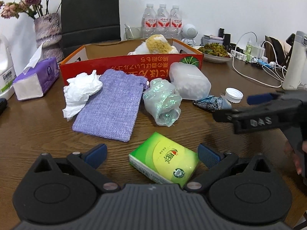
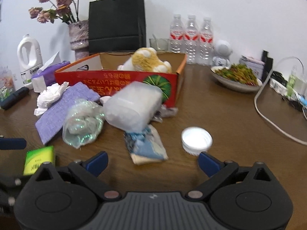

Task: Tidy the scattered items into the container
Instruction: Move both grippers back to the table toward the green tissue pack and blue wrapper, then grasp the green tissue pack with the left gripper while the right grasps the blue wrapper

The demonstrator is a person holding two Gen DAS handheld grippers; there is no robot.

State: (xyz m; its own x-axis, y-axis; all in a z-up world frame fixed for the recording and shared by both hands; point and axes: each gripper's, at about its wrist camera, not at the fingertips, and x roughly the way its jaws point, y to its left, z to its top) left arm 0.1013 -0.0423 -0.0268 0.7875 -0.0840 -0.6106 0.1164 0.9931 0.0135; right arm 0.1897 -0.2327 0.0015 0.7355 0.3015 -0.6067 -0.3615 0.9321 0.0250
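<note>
A red cardboard box [image 1: 119,65] [image 2: 119,80] holds a plush toy [image 1: 155,45] [image 2: 147,59]. In front of it lie crumpled white paper [image 1: 80,92] [image 2: 49,97], a purple cloth pouch [image 1: 113,103] [image 2: 63,107], a shiny plastic wrap [image 1: 163,101] [image 2: 82,122], a frosted plastic box [image 1: 190,80] [image 2: 134,105], a blue snack wrapper [image 1: 211,103] [image 2: 145,145] and a white cap [image 1: 234,95] [image 2: 196,140]. My left gripper [image 1: 152,156] is open around a green tissue pack [image 1: 165,163] [image 2: 38,159]. My right gripper [image 2: 152,163] is open and empty, near the wrapper and cap; it also shows in the left wrist view [image 1: 253,103].
A purple tissue pack [image 1: 36,78], a vase of dried flowers [image 1: 48,32], a black bag [image 1: 90,15], water bottles [image 1: 163,19], a plate of food [image 1: 214,53] [image 2: 236,76], cables [image 1: 255,71] and a white jug [image 2: 28,57] ring the wooden table [image 1: 191,134].
</note>
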